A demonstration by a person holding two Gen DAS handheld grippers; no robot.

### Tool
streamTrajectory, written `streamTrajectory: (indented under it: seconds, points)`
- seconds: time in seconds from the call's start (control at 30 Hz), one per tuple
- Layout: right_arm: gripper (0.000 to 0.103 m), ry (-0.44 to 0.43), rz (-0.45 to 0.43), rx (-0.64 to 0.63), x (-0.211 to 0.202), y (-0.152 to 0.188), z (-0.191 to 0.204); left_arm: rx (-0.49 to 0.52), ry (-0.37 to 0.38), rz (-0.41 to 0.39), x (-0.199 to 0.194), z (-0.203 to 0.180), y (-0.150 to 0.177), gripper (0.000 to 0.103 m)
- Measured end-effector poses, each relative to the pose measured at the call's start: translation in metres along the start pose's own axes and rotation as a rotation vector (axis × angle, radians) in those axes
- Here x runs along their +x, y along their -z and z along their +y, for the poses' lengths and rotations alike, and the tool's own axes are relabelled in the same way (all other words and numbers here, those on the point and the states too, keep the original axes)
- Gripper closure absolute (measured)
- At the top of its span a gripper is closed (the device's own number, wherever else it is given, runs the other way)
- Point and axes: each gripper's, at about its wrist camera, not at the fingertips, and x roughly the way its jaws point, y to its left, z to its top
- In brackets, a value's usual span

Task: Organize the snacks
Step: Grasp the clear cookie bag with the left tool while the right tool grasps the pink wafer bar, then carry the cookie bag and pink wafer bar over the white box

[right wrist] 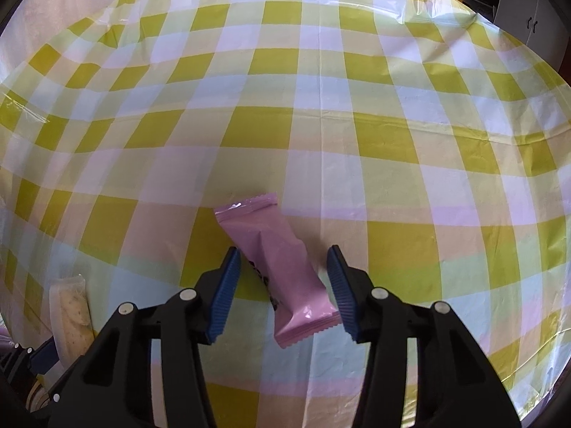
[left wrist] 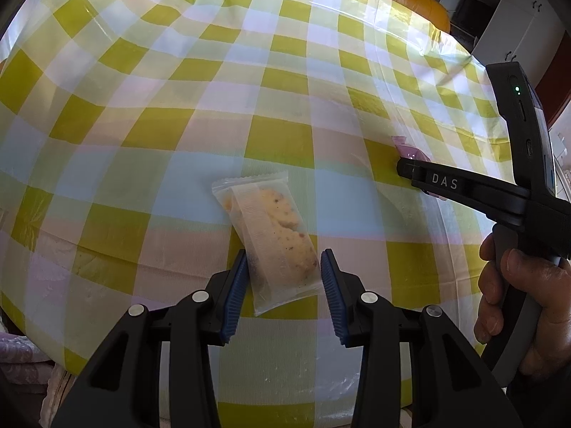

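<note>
**Two packets, two tongs, both axes skewed**

Checked yellow-green plastic cloth [left wrist: 285, 82] covers the whole table, and every place below is given from the clear biscuit packet [left wrist: 269, 235] lying on it.

That clear packet sits between the fingers of the left gripper [left wrist: 285, 267]. Its long axis runs on a slant, the far sealed end leaning to the left of the tongs and the near end coming in under them. The left blue pad [left wrist: 237, 285] touches the packet's near left edge; the right pad stands just clear of the wrapper. So these tongs are narrowed around the packet, but I would not call it pinched.

To the right of the clear packet, and a little farther across the cloth, lies the pink bar packet [right wrist: 278, 267]. The right gripper [right wrist: 283, 274] straddles it, held by the person's hand [left wrist: 524, 303]. The pink packet's long axis slants the same way: far end to the left, near end close to the right pad. Neither pad visibly presses it, so the right tongs are part-way in with the packet loose between them.

Each hand is plainly nearer its own packet. Judging by this, the coming squeeze meets each wrapper at an angle, and a packet may swivel as the pads meet it.
</note>
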Motion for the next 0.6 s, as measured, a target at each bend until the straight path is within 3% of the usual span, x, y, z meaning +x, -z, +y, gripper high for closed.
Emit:
streamTrajectory:
  seconds: [0.07, 0.23, 0.6]
  points:
    - [0.055, -0.006, -0.002, 0.002, -0.001, 0.002, 0.000, 0.000, -0.001, -0.001, 0.000, 0.000, 0.000, 0.064]
    - [0.078, -0.010, 0.000, 0.004, -0.010, 0.014, 0.000, 0.004, -0.003, -0.012, -0.001, -0.001, 0.000, 0.066]
    - [0.081, 0.001, 0.008, 0.015, -0.034, 0.053, -0.001, 0.022, -0.008, -0.054, -0.012, -0.005, 0.003, 0.066]
